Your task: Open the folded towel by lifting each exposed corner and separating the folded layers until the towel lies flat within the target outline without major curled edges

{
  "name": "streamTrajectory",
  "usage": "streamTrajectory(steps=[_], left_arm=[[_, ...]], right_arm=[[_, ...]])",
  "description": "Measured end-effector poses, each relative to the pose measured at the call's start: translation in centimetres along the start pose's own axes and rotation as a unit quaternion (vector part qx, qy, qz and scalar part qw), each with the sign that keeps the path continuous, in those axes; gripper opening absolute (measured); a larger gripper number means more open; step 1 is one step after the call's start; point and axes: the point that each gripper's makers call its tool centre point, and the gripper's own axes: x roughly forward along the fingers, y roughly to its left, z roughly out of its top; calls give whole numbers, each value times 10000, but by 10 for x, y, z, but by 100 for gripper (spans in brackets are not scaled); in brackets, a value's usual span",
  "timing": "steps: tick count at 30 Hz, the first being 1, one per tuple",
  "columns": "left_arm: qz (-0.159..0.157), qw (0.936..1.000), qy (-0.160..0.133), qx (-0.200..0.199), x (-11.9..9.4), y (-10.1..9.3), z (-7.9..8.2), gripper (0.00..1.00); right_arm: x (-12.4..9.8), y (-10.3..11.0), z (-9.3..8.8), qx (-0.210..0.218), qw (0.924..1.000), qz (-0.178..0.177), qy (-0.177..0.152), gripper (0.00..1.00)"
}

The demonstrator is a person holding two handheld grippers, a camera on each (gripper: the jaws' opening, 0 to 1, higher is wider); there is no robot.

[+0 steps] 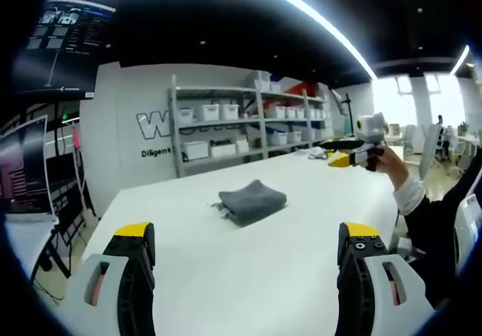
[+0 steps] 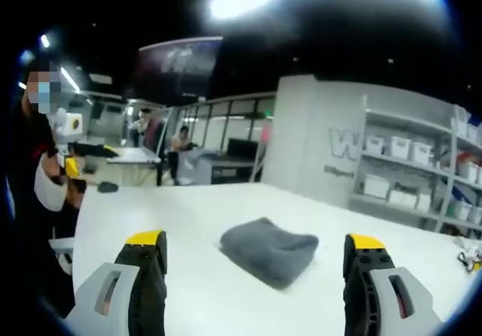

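folded grey towel point(image 1: 252, 200) on white table point(image 1: 248, 276); both grippers' jaws apart, clear of it

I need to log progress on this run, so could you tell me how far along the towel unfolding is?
Nothing looks done yet: the grey towel lies folded in a thick bundle on the white table, no corner lifted. Nothing is in hand either: the left gripper and right gripper are both open, short of the towel and apart from it. All the unfolding and flattening is left. I can't make out a target outline on the table.
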Motion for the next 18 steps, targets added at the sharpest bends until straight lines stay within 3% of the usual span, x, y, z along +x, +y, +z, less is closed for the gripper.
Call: streamTrajectory(steps=[18], left_arm=[[-17, 10000, 14, 19, -1, -2, -2, 99]], right_arm=[[16, -2, -4, -25, 10000, 51, 55, 96]])
